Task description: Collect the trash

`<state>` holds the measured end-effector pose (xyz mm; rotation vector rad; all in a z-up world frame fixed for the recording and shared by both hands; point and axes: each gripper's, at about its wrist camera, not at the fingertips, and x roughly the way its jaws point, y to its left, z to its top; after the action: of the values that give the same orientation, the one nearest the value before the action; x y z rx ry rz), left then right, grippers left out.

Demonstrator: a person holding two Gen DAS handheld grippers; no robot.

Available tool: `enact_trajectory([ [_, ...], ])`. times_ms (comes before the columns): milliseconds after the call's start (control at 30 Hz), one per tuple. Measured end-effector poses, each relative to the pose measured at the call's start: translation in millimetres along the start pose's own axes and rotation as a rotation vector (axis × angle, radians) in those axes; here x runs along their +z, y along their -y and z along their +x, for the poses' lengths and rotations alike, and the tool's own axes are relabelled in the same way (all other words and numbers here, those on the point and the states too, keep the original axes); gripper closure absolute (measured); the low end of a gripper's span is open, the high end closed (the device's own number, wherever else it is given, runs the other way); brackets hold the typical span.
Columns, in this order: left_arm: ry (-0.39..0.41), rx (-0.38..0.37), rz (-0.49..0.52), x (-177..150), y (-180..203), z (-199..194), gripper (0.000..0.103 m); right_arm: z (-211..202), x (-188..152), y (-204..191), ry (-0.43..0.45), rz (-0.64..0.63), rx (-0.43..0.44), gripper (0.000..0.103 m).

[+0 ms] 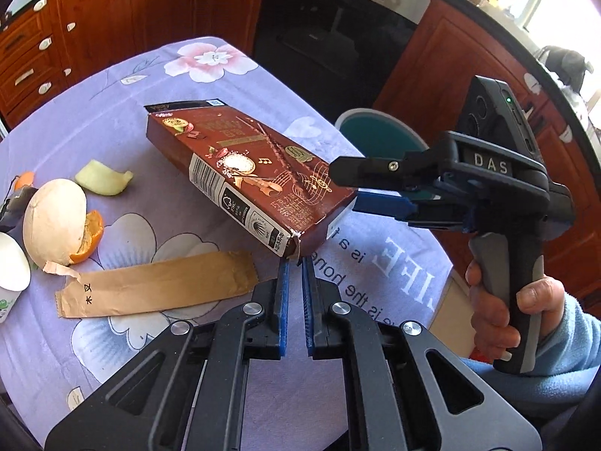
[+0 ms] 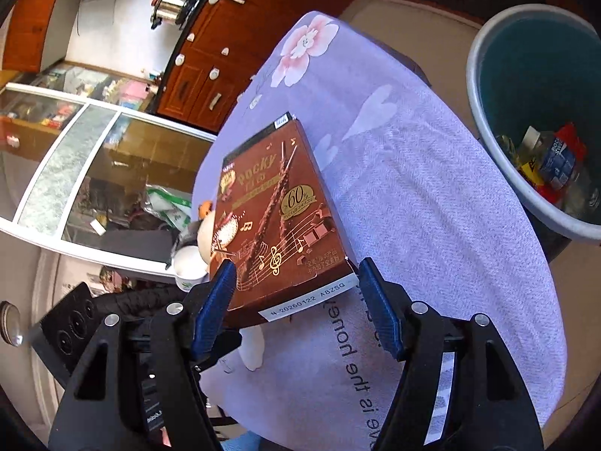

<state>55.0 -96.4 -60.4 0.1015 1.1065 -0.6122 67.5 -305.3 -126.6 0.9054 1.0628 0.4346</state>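
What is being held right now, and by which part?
The brown snack box: the left claw pinches its torn near corner. The right claw straddles the box's end, open.

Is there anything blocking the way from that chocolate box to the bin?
Nothing visible. From the chocolate box to the bin lies only bare tablecloth, and the bin's mouth is open beyond the table edge.

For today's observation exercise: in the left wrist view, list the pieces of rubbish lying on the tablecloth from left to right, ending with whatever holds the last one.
Paper cup → orange peel → pale fruit slice → brown paper sleeve → brown snack box → right gripper, its jaws at the box's end.
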Motion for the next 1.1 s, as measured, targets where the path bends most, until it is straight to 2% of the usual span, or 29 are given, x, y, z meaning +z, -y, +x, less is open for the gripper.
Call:
enact_trajectory([
  [167, -0.020, -0.036, -0.008, -3, 2, 5, 0.096, -12, 6, 2, 0.054, 0.040, 0.066, 0.038],
  [267, -0.023, -0.051, 0.012, -2, 10, 10, 0.096, -2, 3, -7, 0.005, 0.031, 0.104, 0.040],
  [300, -0.021, -0.056, 0.017, -2, 13, 12, 0.096, 2, 1, -13, -0.012, 0.001, 0.086, 0.042],
  [333, -0.022, -0.065, 0.017, -2, 14, 13, 0.096, 7, -2, -20, -0.024, -0.030, 0.075, 0.048],
  [367, -0.022, -0.067, 0.018, -3, 14, 14, 0.096, 13, -5, -25, -0.040, -0.050, 0.069, 0.064],
  [400, -0.023, -0.066, 0.017, -3, 14, 16, 0.096, 19, -8, -30, -0.057, -0.067, 0.060, 0.071],
  [467, -0.026, -0.067, 0.008, -5, 11, 17, 0.096, 28, -10, -35, -0.065, -0.081, 0.034, 0.078],
  [533, -0.025, -0.053, -0.003, -8, 7, 15, 0.096, 33, -10, -42, -0.061, -0.123, -0.039, 0.084],
  [700, -0.004, 0.015, -0.074, -18, -26, 0, 0.093, 25, -13, -71, -0.018, -0.282, -0.166, 0.085],
  [767, 0.001, 0.051, -0.123, -24, -46, -4, 0.083, 19, -14, -85, 0.011, -0.342, -0.194, 0.087],
  [833, 0.010, 0.098, -0.168, -29, -63, -8, 0.062, 11, -11, -96, 0.039, -0.399, -0.219, 0.087],
  [933, 0.007, 0.145, -0.208, -35, -82, -11, 0.055, 5, -10, -108, 0.067, -0.453, -0.247, 0.088],
  [1100, -0.013, 0.229, -0.217, -41, -105, -7, 0.046, 7, -7, -116, 0.079, -0.503, -0.288, 0.087],
])
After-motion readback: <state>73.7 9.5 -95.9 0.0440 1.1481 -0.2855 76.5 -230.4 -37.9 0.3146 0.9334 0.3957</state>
